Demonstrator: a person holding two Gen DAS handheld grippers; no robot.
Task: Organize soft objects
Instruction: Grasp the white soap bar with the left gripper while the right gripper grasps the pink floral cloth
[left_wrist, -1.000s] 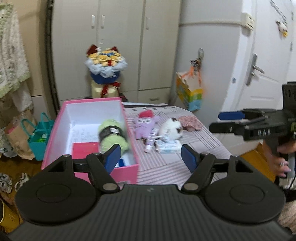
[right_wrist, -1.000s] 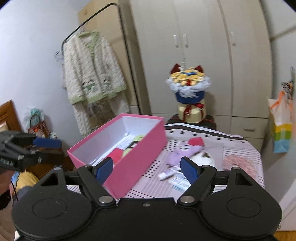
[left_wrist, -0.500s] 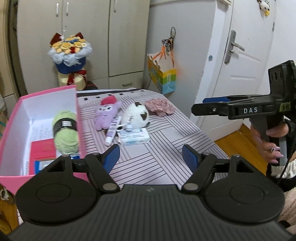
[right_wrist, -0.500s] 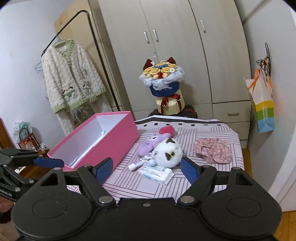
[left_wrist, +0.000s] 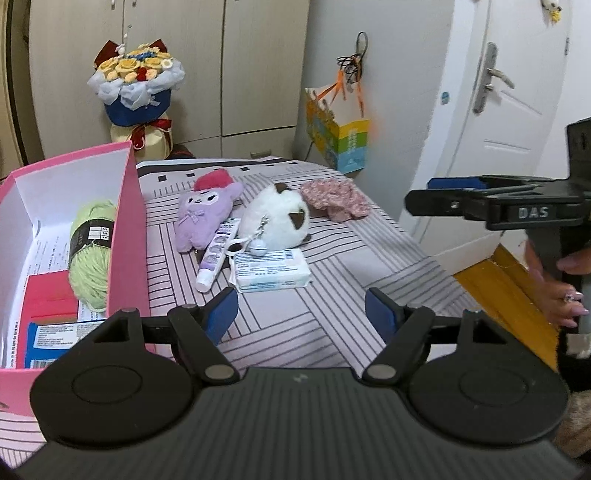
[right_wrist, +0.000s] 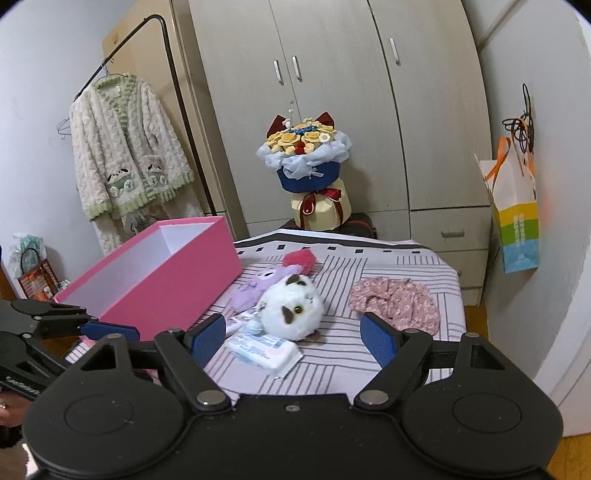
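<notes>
Right wrist: white plush ahead, between open claw tips.

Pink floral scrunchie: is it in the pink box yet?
No, the pink floral scrunchie lies on the striped cloth, well right of the pink box.

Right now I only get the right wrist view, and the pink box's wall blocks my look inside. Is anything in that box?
Observer: Yes. A ball of green yarn lies in the pink box, against the wall nearest the toys.
Operator: Anything else in there?
Observer: A red card and a blue-and-white packet, on printed paper, closer to the left camera.
Operator: Is my left gripper carrying something?
Observer: No. The left gripper has nothing between its fingers, and its jaws are opening.
</notes>
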